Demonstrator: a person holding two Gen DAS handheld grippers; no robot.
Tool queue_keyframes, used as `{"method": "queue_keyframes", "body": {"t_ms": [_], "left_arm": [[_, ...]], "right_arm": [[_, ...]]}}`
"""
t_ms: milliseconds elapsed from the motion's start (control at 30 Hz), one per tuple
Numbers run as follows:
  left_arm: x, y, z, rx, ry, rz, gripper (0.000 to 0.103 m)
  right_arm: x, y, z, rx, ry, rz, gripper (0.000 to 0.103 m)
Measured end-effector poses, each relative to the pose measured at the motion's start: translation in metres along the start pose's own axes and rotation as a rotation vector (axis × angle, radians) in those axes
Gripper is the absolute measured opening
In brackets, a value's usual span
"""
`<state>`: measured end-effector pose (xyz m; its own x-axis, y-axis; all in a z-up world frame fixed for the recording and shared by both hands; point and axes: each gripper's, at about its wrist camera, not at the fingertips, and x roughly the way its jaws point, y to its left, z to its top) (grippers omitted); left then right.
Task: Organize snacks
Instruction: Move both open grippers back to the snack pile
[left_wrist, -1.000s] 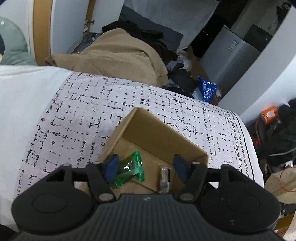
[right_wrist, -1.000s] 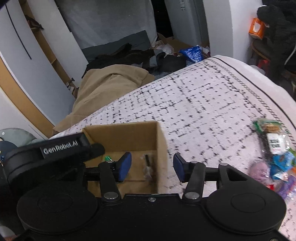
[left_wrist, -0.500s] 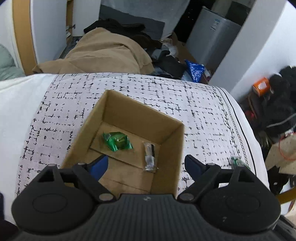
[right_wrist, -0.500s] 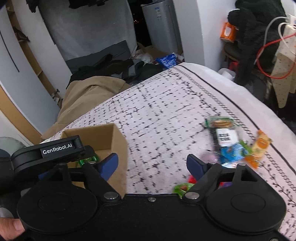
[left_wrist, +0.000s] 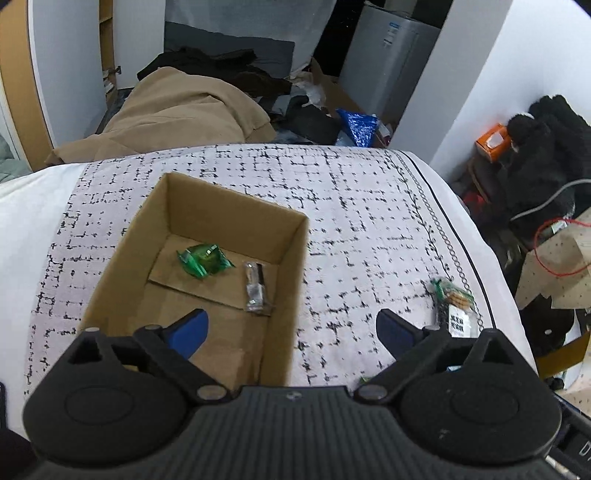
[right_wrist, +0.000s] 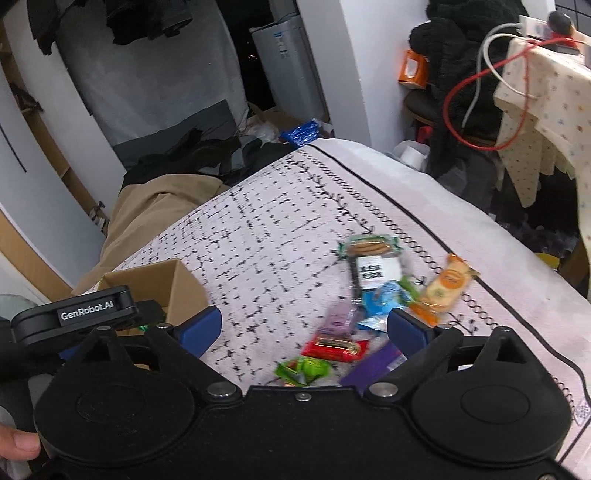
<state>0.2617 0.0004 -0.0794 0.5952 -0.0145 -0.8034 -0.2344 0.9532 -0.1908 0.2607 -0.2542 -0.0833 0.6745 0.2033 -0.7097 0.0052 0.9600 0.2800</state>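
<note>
Looking down from both wrists, I hold my left gripper (left_wrist: 291, 328) with its jaws spread wide and empty above the near end of an open cardboard box (left_wrist: 295, 236) on a patterned bedspread (left_wrist: 351, 206). Inside the box lie a green wrapped candy (left_wrist: 204, 259) and a small clear-wrapped stick snack (left_wrist: 255, 286), just apart from each other. My right gripper (right_wrist: 304, 330) is also wide open and empty, hovering over a loose heap of snacks near the bedspread's bordered edge: a cookie pack (right_wrist: 373, 258), an orange bar (right_wrist: 445, 288), a blue packet (right_wrist: 382, 304), a red bar (right_wrist: 334, 347) and a green candy (right_wrist: 303, 369). The packets overlap, so I judge a closing pinch could catch two wrappers or flick one off the edge; the soft bedding may also let a thin packet sink away from the fingertips.
</note>
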Motion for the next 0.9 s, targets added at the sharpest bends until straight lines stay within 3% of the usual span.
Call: {"method": "queue_keyframes", "body": {"t_ms": [400,533,900], "left_arm": [[-0.003,-0.040,-0.031,0.099,0.015,-0.001,0.098],[0.000,-0.051,-0.043,0.125,0.041,-0.040,0.098],[0.017,-0.065,-0.082,0.174,0.084,-0.016,0.096]], "right_arm": [[-0.006,-0.052,-0.015,0.067,0.014,0.002,0.097],[-0.001,-0.065,-0.023,0.093,0.023,0.019,0.096],[0.031,-0.096,-0.052,0.187,0.074,0.090,0.069]]}}
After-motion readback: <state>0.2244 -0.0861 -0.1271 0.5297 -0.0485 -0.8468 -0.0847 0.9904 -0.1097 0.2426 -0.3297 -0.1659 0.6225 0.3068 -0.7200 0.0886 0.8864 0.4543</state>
